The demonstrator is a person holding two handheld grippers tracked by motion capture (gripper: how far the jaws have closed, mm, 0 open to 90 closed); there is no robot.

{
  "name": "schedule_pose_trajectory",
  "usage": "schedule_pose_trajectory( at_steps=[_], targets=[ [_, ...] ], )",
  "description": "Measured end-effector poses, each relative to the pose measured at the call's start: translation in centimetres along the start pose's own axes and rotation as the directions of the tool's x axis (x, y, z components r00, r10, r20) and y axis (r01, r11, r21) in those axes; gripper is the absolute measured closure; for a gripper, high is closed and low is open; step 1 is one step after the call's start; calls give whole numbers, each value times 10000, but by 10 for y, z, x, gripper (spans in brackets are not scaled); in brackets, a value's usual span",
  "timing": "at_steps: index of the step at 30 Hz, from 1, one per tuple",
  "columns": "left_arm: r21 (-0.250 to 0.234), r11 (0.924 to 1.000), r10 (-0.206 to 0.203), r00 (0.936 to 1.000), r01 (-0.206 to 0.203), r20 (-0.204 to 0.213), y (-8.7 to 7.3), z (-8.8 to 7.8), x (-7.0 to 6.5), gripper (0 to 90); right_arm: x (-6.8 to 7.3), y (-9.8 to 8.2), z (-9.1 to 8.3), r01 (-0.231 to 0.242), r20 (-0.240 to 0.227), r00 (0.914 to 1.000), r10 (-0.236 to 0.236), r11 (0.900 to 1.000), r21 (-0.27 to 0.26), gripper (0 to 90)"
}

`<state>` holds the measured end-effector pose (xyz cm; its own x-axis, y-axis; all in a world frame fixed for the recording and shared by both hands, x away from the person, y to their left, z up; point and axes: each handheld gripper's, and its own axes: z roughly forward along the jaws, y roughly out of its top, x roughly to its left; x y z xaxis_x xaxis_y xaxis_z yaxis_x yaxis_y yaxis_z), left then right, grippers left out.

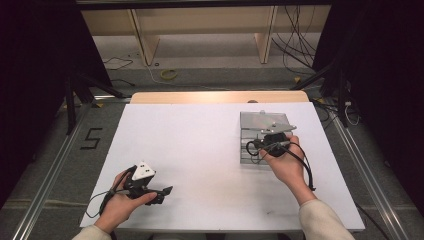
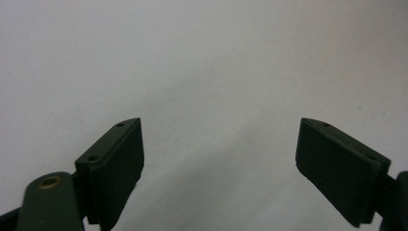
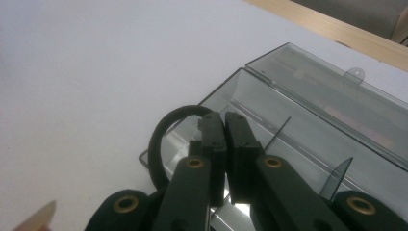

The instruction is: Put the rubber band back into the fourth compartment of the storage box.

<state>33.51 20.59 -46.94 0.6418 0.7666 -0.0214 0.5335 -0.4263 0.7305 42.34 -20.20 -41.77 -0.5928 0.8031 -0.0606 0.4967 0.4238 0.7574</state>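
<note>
A clear grey plastic box [image 1: 251, 121] lies open on the right half of the white table; its tray [image 3: 308, 139] is nearest the jaws and its hinged lid [image 3: 337, 91] lies flat beyond. My right gripper [image 1: 259, 146] hangs over the tray's near left corner. In the right gripper view its jaws [image 3: 224, 120] stand shut together, and a black loop [image 3: 161, 139], like a band, curves out from their left side and seems pinched between them. My left gripper [image 1: 167, 191] rests near the table's front left, open [image 2: 219, 163], with bare white surface between its pads.
The white sheet [image 1: 200, 150] covers the table, and a wooden edge [image 1: 215, 96] shows at the far side. Thin clear dividers [image 3: 339, 175] stand up inside the tray. Cables lie on the floor beyond the table, and metal rails run along both sides.
</note>
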Motion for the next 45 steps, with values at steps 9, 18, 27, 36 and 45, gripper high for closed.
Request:
schedule_pose_trajectory(
  at_steps=[9, 18, 27, 36, 45],
  targets=[
    [-4, 10000, 12, 10000, -12, -3, 0, 0, 0, 168, -3, 2, 3, -2, 41, 10000, 2, 10000, 39, 881],
    [-20, 10000, 18, 10000, -18, -20, 0, 0, 0, 168, -4, 3, 7, 13, 114, 9999, -15, 9999, 134, 881],
    [-2, 10000, 23, 10000, -23, -4, 0, 0, 0, 168, -5, 3, 12, 28, 173, 9998, -32, 9998, 215, 881],
    [-31, 10000, 22, 10000, -22, -17, 0, 1, 0, 168, -6, 3, 14, 30, 204, 9998, -36, 9996, 269, 881],
    [27, 10000, 79, 10000, -79, -31, 0, 1, -1, 168, -7, 3, 18, 13, 168, 9999, -19, 9994, 352, 880]
  ],
)
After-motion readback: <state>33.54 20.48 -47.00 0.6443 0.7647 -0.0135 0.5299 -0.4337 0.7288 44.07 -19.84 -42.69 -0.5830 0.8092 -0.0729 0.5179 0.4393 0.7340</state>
